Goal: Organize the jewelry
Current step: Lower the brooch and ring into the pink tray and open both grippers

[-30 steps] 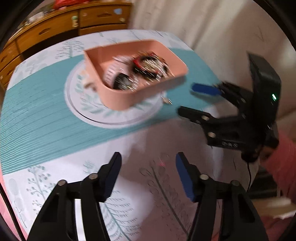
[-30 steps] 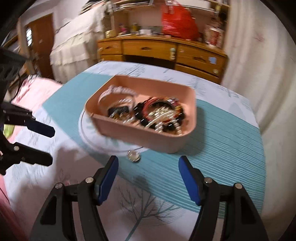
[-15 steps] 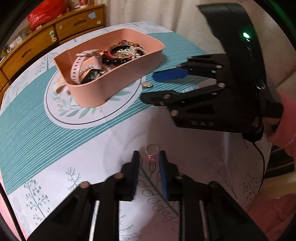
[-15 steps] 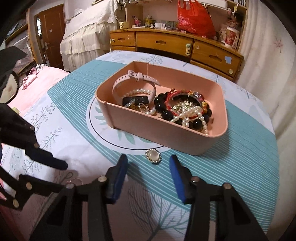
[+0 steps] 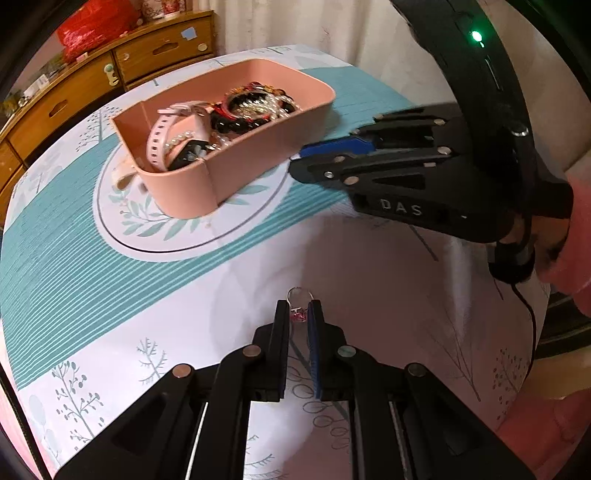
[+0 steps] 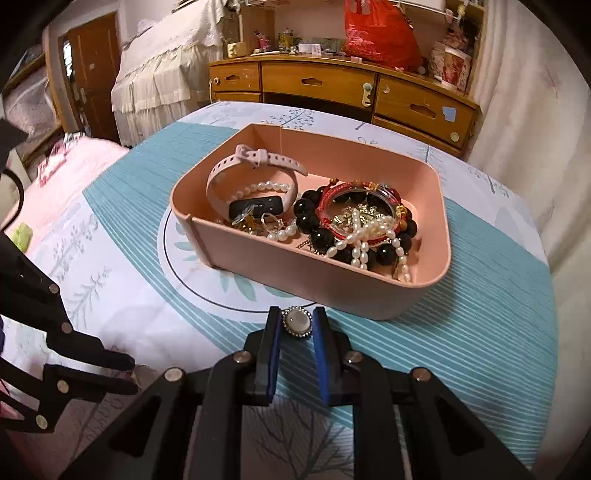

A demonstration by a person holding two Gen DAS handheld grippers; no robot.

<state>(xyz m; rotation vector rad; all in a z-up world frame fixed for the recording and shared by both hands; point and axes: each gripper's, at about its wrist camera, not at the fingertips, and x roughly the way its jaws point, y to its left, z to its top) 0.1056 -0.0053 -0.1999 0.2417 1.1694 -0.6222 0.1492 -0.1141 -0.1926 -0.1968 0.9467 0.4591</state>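
Note:
A pink tray [image 5: 236, 162] [image 6: 369, 295] on the table holds a pink watch [image 6: 236, 173], black beads and pearls [image 6: 362, 236]. My left gripper [image 5: 298, 314] is shut on a silver ring with a pink stone [image 5: 297, 314] lying on the tablecloth. My right gripper [image 6: 295, 325] is shut on a round white brooch [image 6: 296, 322] lying just in front of the tray; it also shows in the left wrist view [image 5: 314, 162] at the tray's right end.
The round table has a teal and white patterned cloth [image 6: 480, 350]. A wooden dresser [image 6: 332, 85] stands behind it, with a red bag [image 6: 380, 33] on top. A bed [image 6: 55, 173] is at the left.
Both grippers have closed from wide open. The left one has shut on the ring, the right one on the brooch. Both moved nearer to their pieces.

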